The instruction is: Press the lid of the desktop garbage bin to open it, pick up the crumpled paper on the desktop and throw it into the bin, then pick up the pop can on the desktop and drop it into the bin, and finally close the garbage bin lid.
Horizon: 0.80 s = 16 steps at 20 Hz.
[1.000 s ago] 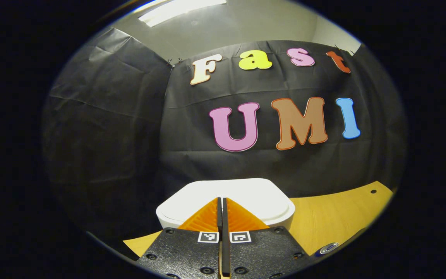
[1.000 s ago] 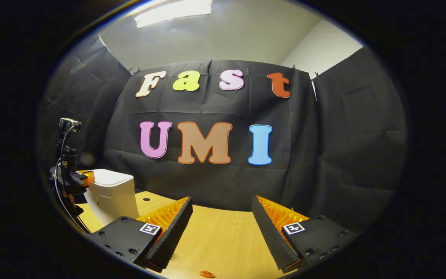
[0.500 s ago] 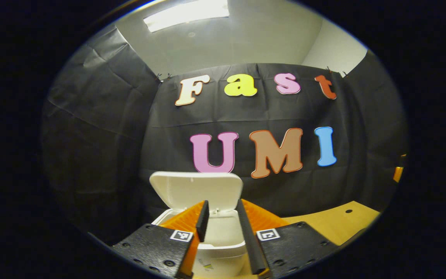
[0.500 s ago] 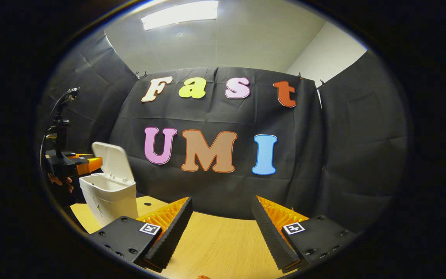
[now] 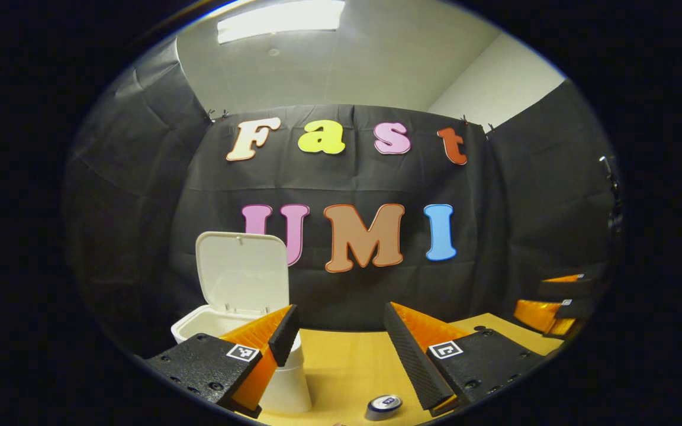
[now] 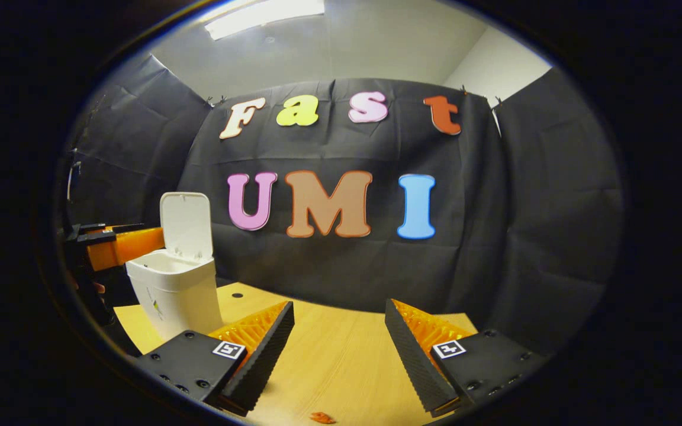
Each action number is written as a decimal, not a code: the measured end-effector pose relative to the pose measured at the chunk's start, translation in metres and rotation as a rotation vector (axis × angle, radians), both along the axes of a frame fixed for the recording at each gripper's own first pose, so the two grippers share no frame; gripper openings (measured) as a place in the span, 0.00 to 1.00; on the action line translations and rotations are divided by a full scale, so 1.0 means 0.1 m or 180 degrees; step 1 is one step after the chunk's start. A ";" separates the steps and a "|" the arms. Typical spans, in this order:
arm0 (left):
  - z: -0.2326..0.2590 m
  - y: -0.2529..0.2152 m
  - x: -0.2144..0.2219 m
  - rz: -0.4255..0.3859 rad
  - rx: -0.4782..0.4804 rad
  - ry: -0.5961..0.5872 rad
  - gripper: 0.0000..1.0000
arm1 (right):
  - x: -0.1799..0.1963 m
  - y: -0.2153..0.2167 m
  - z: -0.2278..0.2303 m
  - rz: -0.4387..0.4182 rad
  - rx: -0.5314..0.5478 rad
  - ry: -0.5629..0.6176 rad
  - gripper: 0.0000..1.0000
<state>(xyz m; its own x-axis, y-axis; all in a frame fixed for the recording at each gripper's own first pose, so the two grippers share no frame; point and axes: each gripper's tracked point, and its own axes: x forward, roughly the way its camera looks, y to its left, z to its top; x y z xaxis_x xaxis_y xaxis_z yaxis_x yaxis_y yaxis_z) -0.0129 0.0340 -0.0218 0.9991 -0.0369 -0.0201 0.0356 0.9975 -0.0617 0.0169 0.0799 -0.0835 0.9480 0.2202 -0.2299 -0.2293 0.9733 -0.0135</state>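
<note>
The white desktop bin (image 5: 285, 384) stands at the left in the left gripper view, its lid (image 5: 240, 272) swung up and upright. My left gripper (image 5: 339, 319) is open and empty, just right of the bin and above the table. The top of a pop can (image 5: 383, 406) stands on the table below its fingers. In the right gripper view the bin (image 6: 175, 296) with raised lid (image 6: 185, 225) is far left, and the left gripper (image 6: 125, 242) hovers beside its rim. My right gripper (image 6: 339, 312) is open and empty over the table.
The wooden table (image 6: 329, 355) runs back to the black cloth wall. A small reddish-orange scrap (image 6: 320, 418) lies at the near edge in the right gripper view. The right gripper (image 5: 554, 299) sits far right in the left gripper view.
The bin lid went from closed to fully upright. My left gripper rose off the lid, opened, and swung to the right of the bin. The right gripper stayed open and barely moved.
</note>
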 end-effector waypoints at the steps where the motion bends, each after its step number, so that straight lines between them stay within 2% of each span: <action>1: -0.02 -0.03 -0.06 -0.0011 -0.0005 0.0035 0.88 | 0.00 0.03 -0.17 0.0044 -0.0030 0.0159 0.99; 2: -0.03 -0.03 -0.09 -0.0014 0.0002 0.0061 0.92 | 0.00 0.05 -0.39 0.0077 -0.0081 0.0333 0.99; 3: -0.04 -0.02 -0.11 -0.0003 0.0023 0.0093 0.88 | -0.01 0.06 -0.58 0.0098 -0.0126 0.0463 0.99; 6: -0.06 0.07 -0.17 0.0070 0.0099 0.0161 0.88 | -0.07 0.07 -1.13 0.0180 -0.0279 0.0825 0.99; 7: -0.08 0.11 -0.20 0.0106 0.0125 0.0186 0.92 | -0.10 0.07 -1.31 0.0207 -0.0335 0.0961 0.99; 10: -0.15 0.22 -0.27 0.0206 0.0165 0.0277 0.88 | -0.20 0.07 -1.87 0.0318 -0.0531 0.1421 1.00; 12: -0.19 0.27 -0.30 0.0258 0.0194 0.0330 0.92 | -0.28 0.04 -2.15 0.0351 -0.0627 0.1648 1.00; 13: -0.20 0.29 -0.32 0.0282 0.0211 0.0355 0.88 | -0.30 0.06 -2.23 0.0366 -0.0654 0.1734 1.00; 16: -0.26 0.32 -0.37 0.0332 0.0249 0.0412 0.88 | -0.43 -0.03 -2.56 0.0374 -0.0771 0.2005 1.00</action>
<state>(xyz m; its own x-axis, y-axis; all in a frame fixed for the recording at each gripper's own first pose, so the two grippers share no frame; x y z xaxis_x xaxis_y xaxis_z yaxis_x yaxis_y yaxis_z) -0.0498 0.0658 -0.0480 0.9863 0.0736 -0.1474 -0.0716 0.9973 0.0189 -0.0262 0.0772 -0.3396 0.5901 0.1863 -0.7855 -0.3688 0.9278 -0.0570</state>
